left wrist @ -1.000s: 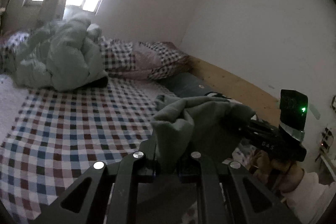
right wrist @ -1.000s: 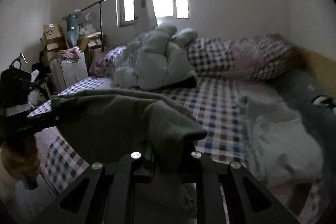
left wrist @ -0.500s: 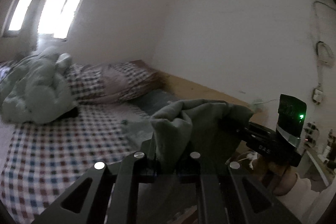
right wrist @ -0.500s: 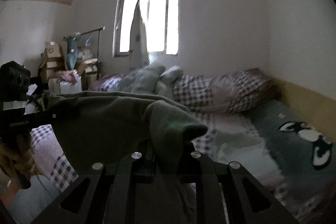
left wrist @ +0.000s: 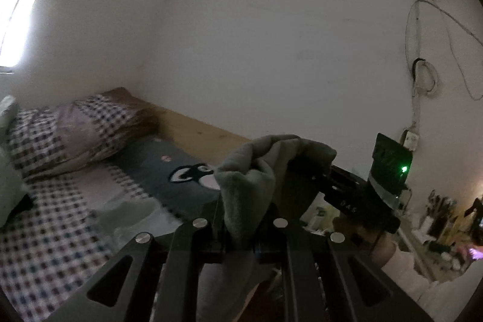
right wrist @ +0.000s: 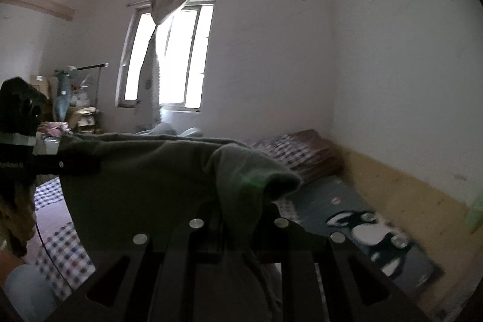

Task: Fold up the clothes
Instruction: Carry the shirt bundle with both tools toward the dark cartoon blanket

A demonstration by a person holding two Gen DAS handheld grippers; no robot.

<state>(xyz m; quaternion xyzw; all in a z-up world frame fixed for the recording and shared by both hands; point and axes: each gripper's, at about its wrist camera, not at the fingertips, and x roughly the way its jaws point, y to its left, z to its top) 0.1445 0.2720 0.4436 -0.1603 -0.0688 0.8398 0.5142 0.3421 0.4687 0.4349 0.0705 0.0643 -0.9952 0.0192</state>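
Observation:
A grey-green garment point(left wrist: 250, 180) is held up in the air above the bed, stretched between both grippers. My left gripper point(left wrist: 240, 234) is shut on one bunched corner of it. My right gripper point(right wrist: 240, 231) is shut on the other corner, where the garment point(right wrist: 145, 180) spreads leftward as a broad dark sheet. In the left wrist view the right gripper point(left wrist: 320, 180) shows at the right, held by a hand in a pale sleeve. The left gripper's body point(right wrist: 21, 141) appears at the left edge of the right wrist view.
Below lies a bed with a checked sheet point(left wrist: 45, 234), checked pillows point(left wrist: 69, 129), a dark grey penguin-print blanket point(right wrist: 362, 228) and a wooden side board point(left wrist: 196, 132). White walls stand behind. A window point(right wrist: 169, 56), clothes rack and boxes point(right wrist: 75, 110) are at the far left.
Both grippers have risen and tilted upward with the garment still clamped. The bed has dropped low in both views and more wall and ceiling show.

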